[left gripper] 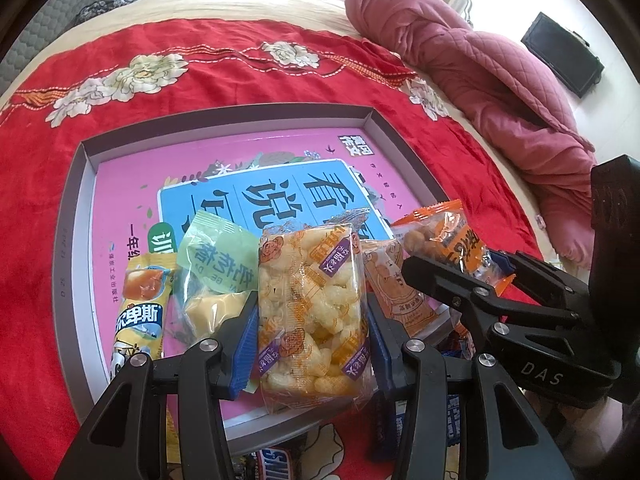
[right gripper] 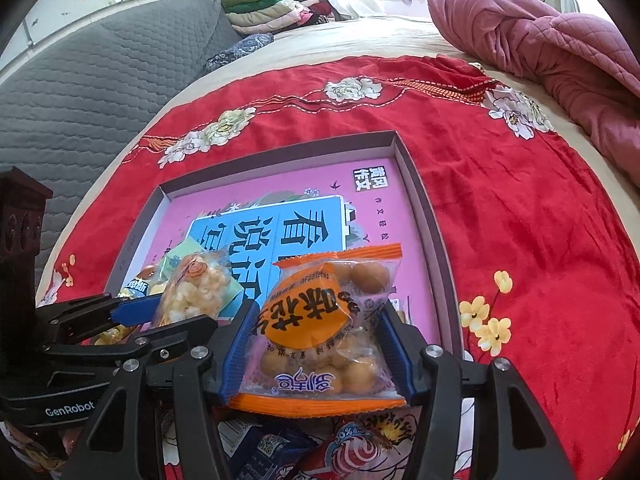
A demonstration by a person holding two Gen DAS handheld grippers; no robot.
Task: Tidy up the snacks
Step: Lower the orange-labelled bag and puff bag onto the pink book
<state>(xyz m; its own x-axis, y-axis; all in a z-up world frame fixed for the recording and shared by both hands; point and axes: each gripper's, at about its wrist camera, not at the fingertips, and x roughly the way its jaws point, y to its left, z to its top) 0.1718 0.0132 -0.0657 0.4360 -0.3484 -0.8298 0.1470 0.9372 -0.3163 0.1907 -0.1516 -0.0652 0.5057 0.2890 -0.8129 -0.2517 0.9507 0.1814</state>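
A puffed-snack packet [left gripper: 312, 312] is pinched in the left claw [left gripper: 312, 316] and a peanut packet [right gripper: 324, 332] in the right claw [right gripper: 320, 344], both over the tray [left gripper: 76, 184] (placing judged underway), so lowering and release are called for next

Red floral blanket [left gripper: 248, 92] spread over bed, white embroidered flowers along far border. Crumpled pink quilt [left gripper: 480, 76] heaped at right edge, beside blanket. Grey quilted headboard [right gripper: 88, 92] seen at left. Folded clothes [right gripper: 276, 4] stacked past it, near window. Dark patterned cushion [right gripper: 240, 50] laid below stack. Black monitor [left gripper: 562, 54] placed at far right.
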